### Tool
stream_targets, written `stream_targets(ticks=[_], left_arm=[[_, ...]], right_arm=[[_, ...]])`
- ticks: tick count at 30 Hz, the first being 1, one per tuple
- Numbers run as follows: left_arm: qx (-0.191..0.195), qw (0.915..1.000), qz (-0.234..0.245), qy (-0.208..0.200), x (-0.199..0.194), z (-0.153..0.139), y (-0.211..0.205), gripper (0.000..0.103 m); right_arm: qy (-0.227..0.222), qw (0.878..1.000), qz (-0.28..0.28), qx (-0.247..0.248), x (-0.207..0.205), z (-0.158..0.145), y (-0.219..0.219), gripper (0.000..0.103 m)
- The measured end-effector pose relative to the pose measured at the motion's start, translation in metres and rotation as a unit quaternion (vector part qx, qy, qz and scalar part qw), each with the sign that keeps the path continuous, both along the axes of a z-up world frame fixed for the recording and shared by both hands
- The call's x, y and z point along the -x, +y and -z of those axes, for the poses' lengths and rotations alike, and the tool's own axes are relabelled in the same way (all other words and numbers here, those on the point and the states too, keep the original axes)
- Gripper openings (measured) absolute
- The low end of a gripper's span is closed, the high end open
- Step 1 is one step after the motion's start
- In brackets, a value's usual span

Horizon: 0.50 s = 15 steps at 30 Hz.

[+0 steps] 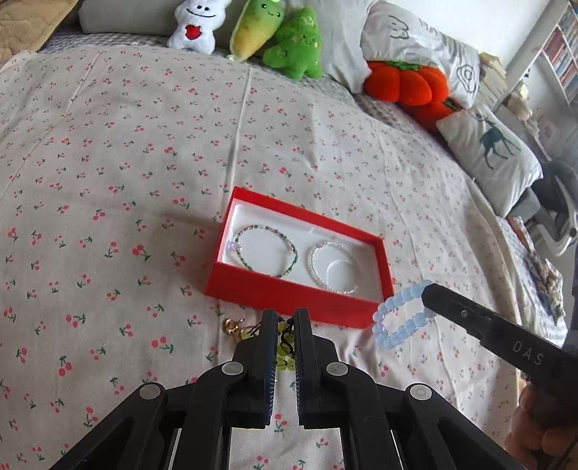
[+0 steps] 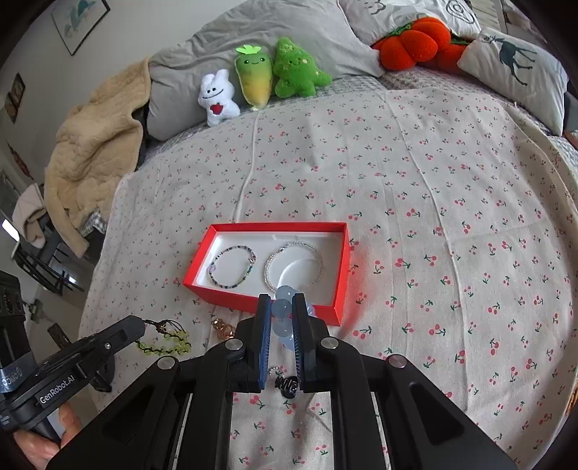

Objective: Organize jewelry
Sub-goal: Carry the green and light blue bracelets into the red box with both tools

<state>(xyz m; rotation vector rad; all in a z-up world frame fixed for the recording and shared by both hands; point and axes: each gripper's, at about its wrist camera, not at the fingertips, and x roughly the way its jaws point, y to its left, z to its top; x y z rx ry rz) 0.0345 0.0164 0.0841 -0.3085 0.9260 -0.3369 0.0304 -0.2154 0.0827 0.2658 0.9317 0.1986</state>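
A red box [image 1: 289,294] [image 2: 231,296] with a white lining lies on the bed. It holds a dark beaded bracelet [image 1: 267,251] [image 2: 233,265] on the left and a clear beaded bracelet [image 1: 332,267] [image 2: 293,264] on the right. My right gripper [image 2: 281,311] [image 1: 426,300] is shut on a pale blue bead bracelet [image 1: 401,314] [image 2: 282,318] and holds it just above the bed by the box's near right corner. My left gripper [image 1: 285,321] [image 2: 142,325] is shut on a green bead bracelet with a dark cord [image 1: 285,343] [image 2: 166,340], near the box's front wall.
A gold piece [image 1: 233,325] [image 2: 222,327] lies on the cherry-print sheet [image 1: 144,162] in front of the box. A small black item [image 2: 287,385] lies under my right gripper. Plush toys [image 1: 253,32] and pillows [image 1: 487,155] line the far side of the bed.
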Motion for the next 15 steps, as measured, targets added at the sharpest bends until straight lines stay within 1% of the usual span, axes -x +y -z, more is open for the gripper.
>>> stream_targets(ticks=[5,9,15], left_arm=[[0.011,0.9999,-0.006,-0.009,-0.012,-0.006,-0.006,0.003],[0.027,0.9994,-0.011,-0.017,-0.022,-0.010,-0.011,0.003],[0.048,0.9985,-0.020,-0.014,-0.050,0.000,-0.020,0.003]], right_arm=[[-0.017,1.000,0.006,-0.016,-0.005,-0.012,0.004,0.012],[-0.034,0.999,0.010,-0.025,-0.011,-0.021,0.008,0.012],[-0.038,0.999,0.017,-0.020,-0.031,-0.023,0.013,0.012]])
